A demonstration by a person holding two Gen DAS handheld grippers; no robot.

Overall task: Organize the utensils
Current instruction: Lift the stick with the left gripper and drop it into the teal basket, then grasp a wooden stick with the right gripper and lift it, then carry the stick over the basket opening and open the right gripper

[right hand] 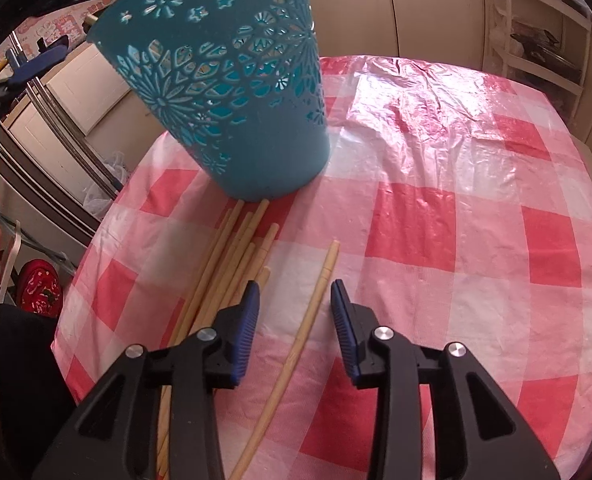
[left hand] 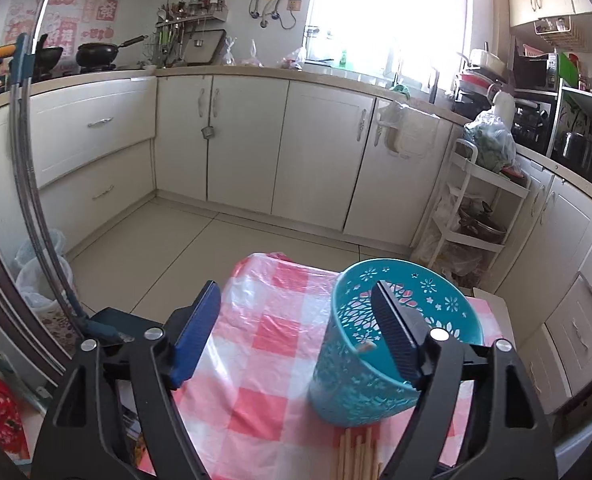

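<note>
A teal perforated holder (left hand: 376, 356) stands on the pink checked table and also shows in the right wrist view (right hand: 232, 92). My left gripper (left hand: 296, 316) is open, with its right finger inside the holder's rim and its left finger outside. Several bamboo chopsticks (right hand: 232, 264) lie in a bundle in front of the holder. A single chopstick (right hand: 308, 312) lies apart to the right. My right gripper (right hand: 294, 300) is open just above that single chopstick, one finger on each side. Chopstick ends also show in the left wrist view (left hand: 356, 456).
The table (right hand: 456, 200) is covered with a shiny pink and white checked plastic cloth. Kitchen cabinets (left hand: 256, 148) ring the room. A white trolley rack (left hand: 476, 208) stands beyond the table. A bagged bin (left hand: 44, 276) is on the floor at left.
</note>
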